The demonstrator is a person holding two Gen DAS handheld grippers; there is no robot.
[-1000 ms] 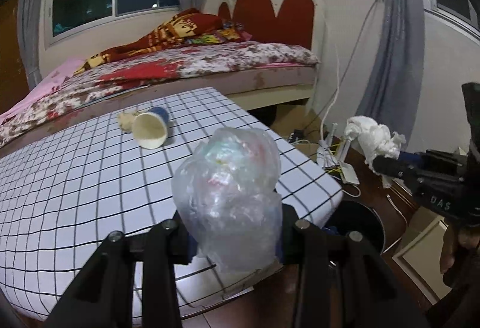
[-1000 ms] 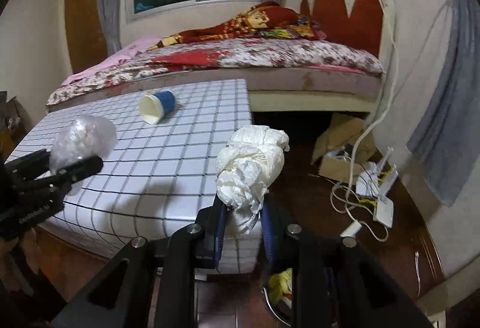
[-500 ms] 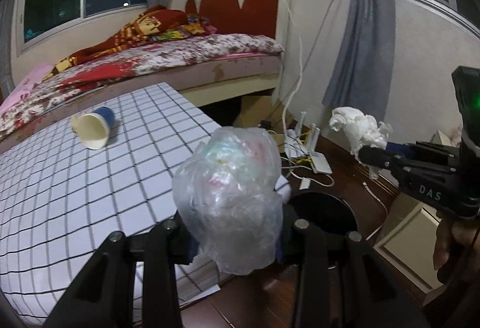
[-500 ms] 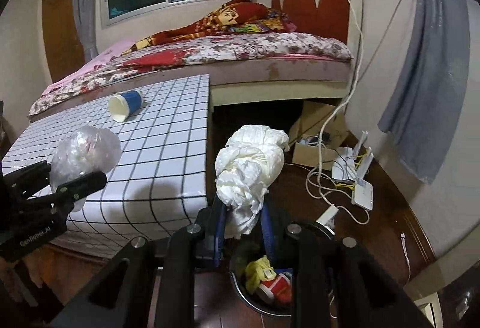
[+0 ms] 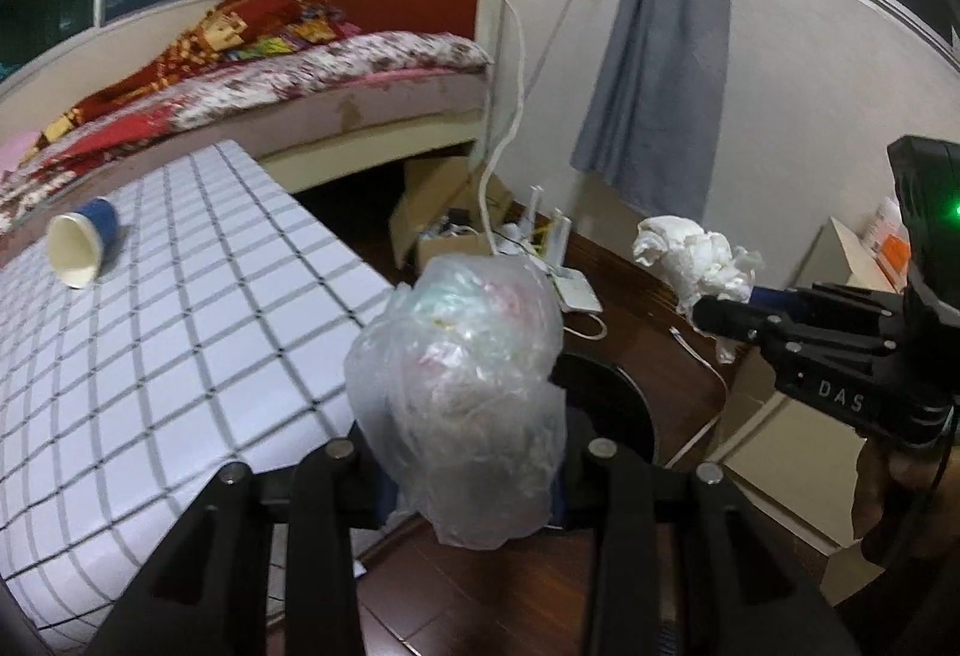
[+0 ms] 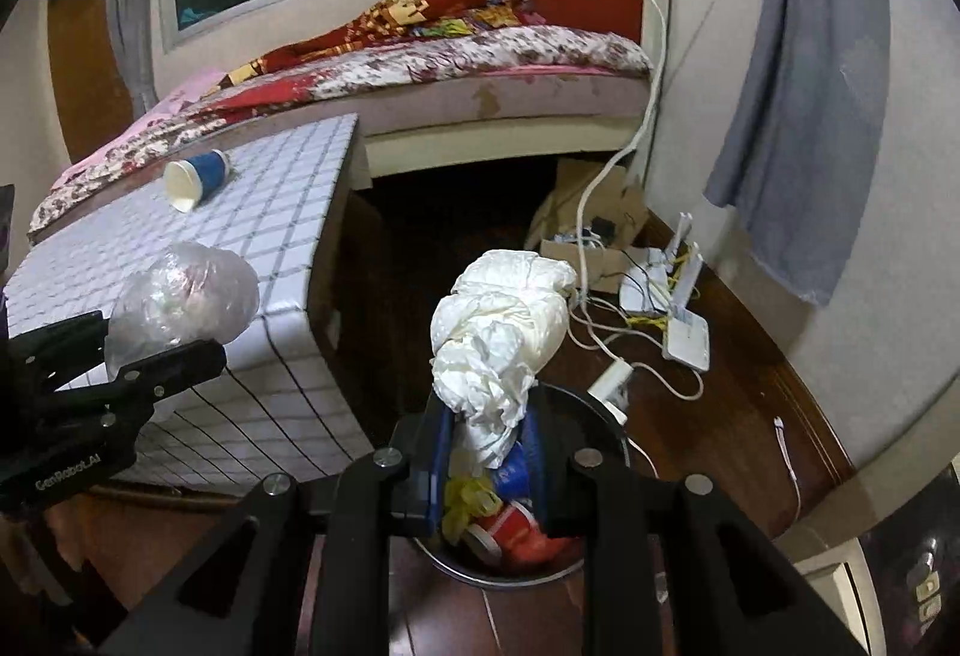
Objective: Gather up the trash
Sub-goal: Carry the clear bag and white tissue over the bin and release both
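Your left gripper [image 5: 474, 482] is clamped on a clear plastic bag [image 5: 468, 392] stuffed with crumpled scraps, and the bag stands up between the two fingers. Your right gripper [image 6: 486, 464] is clenched on a white wad of tissue [image 6: 498, 338], which rises above the pads.

From the left view, the bin [image 5: 624, 410] is only a dark round rim just behind the bag, and what is inside it you cannot see. The right view looks down into the same bin [image 6: 606, 416], directly under the tissue: a red cup [image 6: 510, 527], a yellow wrapper [image 6: 465, 500] and something blue lie in it.

Each camera also catches the other tool. In the left view the right gripper [image 5: 720, 314] comes in from the right side with the tissue [image 5: 690, 260] at its tip, beyond the bin. In the right view the left gripper [image 6: 162, 356] is at the left, with the bag [image 6: 180, 296] over the corner of the checkered table [image 6: 282, 212].

A blue paper cup [image 5: 81, 245] lies on its side on the table, far to the left of your left gripper, with its mouth toward the camera. The right view shows this cup [image 6: 195, 176] near the table's far edge, beside the bed [image 6: 480, 56]. A router [image 6: 678, 308] and white cables lie on the floor to the right of the bin.
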